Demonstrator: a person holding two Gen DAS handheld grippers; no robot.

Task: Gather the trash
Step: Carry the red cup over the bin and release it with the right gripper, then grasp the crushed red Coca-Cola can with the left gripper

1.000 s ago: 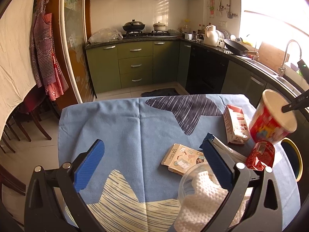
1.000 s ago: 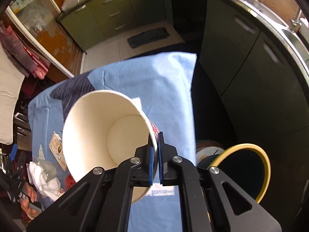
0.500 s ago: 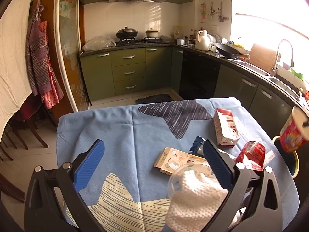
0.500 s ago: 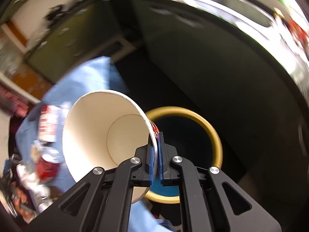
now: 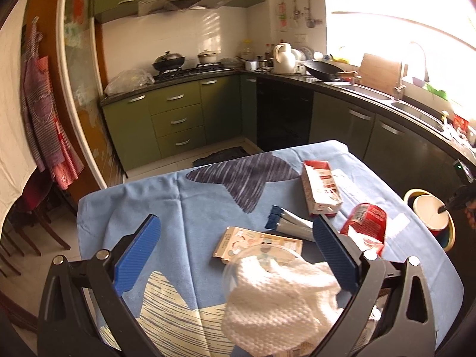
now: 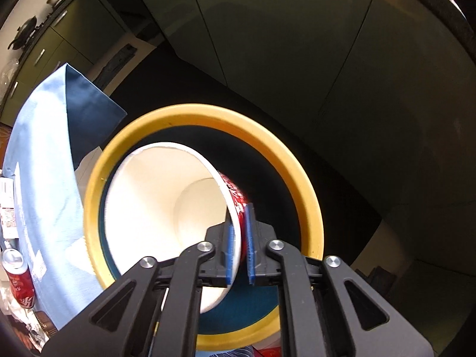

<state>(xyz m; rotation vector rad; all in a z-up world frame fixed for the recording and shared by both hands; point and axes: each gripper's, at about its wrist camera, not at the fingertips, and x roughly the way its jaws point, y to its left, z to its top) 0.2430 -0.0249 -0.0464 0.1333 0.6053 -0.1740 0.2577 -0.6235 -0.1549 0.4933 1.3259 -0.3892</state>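
My right gripper (image 6: 240, 244) is over the yellow-rimmed bin (image 6: 208, 116) with its jaws slightly parted around the wall of a red and white paper cup (image 6: 154, 196). The cup sits inside the bin's mouth; the left wrist view shows it there too (image 5: 430, 214). My left gripper (image 5: 235, 255) is open and empty above the blue-clothed table (image 5: 142, 205). Under it lie a white knitted cloth in a clear bowl (image 5: 276, 300), a flat cardboard box (image 5: 255, 242), a silver-blue wrapper (image 5: 285, 223), a red can (image 5: 367, 223) and a red-white carton (image 5: 319, 187).
The bin (image 5: 446, 238) stands on the floor off the table's right edge, beside dark green cabinets (image 5: 386, 136). The counter with sink (image 5: 416, 110) runs along the right. Chairs (image 5: 26, 220) stand to the left of the table.
My right gripper carried the cup off the table and down into the bin, and its jaws have parted a little. The left gripper drew back and rose slightly.
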